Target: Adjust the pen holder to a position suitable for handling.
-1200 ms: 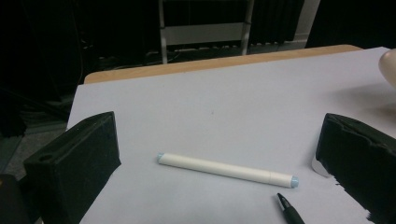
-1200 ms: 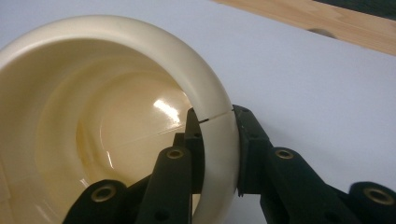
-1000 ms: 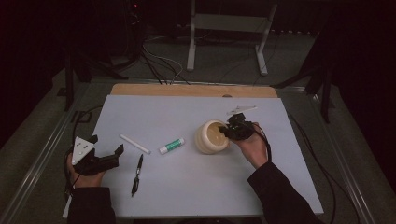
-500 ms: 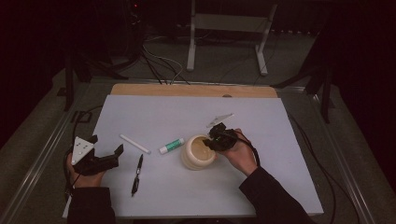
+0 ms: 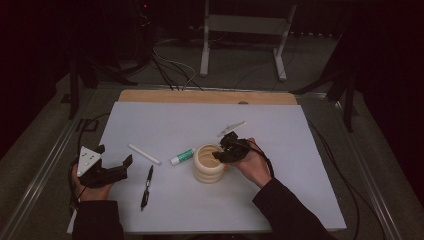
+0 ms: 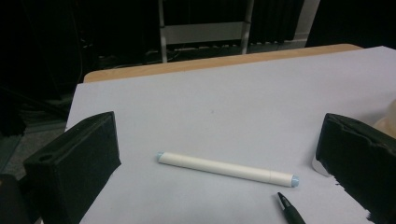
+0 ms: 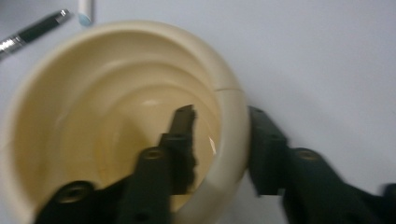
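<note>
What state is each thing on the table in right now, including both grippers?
Cream ribbed cup: upright, empty, rim between the right gripper's jaws.
Right gripper: jaws just opening, one inside the cup, one outside.
Left gripper: open, holding nothing.
White marker: lying flat, capped.
Black pen: lying flat.
Green-capped tube: lying flat, capped.

Two dark long sleeves (image 5: 290,212) reach to the wrists of the person. Each hand carries a black hand-held gripper with blocky, angular jaws. The left hand-held gripper (image 5: 102,172) bears a pale grey three-cornered plate (image 5: 88,159) dotted with small holes. The right hand-held gripper (image 5: 231,151) shows a small green light, round screw holes along its matte black jaw arms, and a black cable (image 5: 267,162) looping past the wrist.
</note>
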{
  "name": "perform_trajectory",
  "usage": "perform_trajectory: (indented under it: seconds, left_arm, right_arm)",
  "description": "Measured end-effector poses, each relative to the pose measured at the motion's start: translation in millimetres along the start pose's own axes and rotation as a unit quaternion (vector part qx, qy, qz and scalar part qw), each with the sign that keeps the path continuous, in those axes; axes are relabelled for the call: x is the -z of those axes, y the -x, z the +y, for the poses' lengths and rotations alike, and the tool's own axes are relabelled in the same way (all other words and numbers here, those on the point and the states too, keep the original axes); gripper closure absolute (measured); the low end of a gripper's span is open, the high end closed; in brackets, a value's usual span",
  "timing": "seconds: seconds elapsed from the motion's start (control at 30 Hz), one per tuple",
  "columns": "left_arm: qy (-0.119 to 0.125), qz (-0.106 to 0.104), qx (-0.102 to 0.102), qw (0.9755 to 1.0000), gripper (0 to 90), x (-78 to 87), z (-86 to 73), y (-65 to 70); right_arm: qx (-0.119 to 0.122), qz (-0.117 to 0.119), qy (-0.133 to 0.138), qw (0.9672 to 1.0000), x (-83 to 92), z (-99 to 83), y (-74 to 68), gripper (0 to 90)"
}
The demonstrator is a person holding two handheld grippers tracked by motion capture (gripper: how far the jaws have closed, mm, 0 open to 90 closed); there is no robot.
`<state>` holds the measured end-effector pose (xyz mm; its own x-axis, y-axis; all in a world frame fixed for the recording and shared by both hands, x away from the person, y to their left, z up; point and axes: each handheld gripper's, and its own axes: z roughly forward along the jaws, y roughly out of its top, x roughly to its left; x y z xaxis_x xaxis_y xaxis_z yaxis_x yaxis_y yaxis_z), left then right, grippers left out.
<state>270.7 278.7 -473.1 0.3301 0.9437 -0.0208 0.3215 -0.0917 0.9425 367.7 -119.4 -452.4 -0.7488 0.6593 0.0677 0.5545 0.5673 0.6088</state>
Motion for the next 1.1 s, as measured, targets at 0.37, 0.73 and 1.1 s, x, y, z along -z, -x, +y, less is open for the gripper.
perform_trajectory:
  seconds: [0.37,0.73,1.1]
  left_arm:
    - [0.001,0.001,0.001,1.0,0.0,0.1,-0.3,-0.4]
    - [0.0,0.004,0.001,1.0,0.0,0.8,-0.6,-0.8]
    - [-0.003,0.006,-0.002,1.0,0.0,2.0,-0.6,-1.0]
  right_arm:
    - [0.0,-0.004,0.083,0.9966,6.3,1.0,-3.6,4.2]
    - [-0.019,-0.053,0.176,0.9827,40.7,-12.9,11.9,0.0]
    - [-0.029,-0.126,0.209,0.9692,64.2,-54.6,29.4,0.0]
